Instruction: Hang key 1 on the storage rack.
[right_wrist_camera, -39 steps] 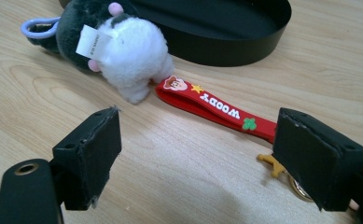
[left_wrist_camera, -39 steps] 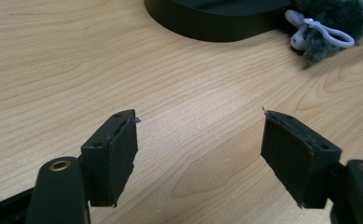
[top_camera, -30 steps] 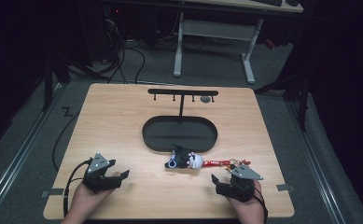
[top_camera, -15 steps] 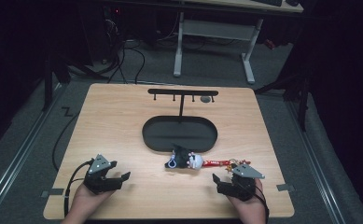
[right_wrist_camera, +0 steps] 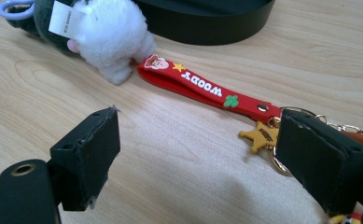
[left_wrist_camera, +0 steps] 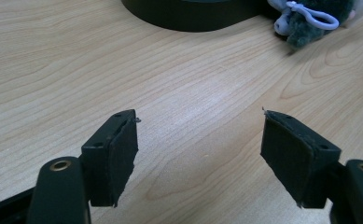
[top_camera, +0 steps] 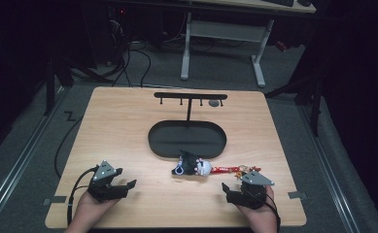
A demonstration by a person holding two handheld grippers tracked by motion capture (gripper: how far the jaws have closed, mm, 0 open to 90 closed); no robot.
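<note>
Nothing changed since a second ago: both grippers, left (top_camera: 123,185) and right (top_camera: 231,190), rest on desk (top_camera: 128,126), fingers spread, empty; red strap keychain (right_wrist_camera: 202,88) and plush toy (top_camera: 192,166) untouched, pickup not begun.

We are in what looks like a dim lab or recording room, judging by the lone wooden table (top_camera: 128,121) under a spot of light, the grey carpeted floor (top_camera: 26,145) with cables (top_camera: 128,68) trailing across it, and a height-adjustable desk frame (top_camera: 220,34) behind.

Red strap (right_wrist_camera: 202,88) w/ yellow star, white/dk-green plush (right_wrist_camera: 109,32), black tray (top_camera: 186,139).
</note>
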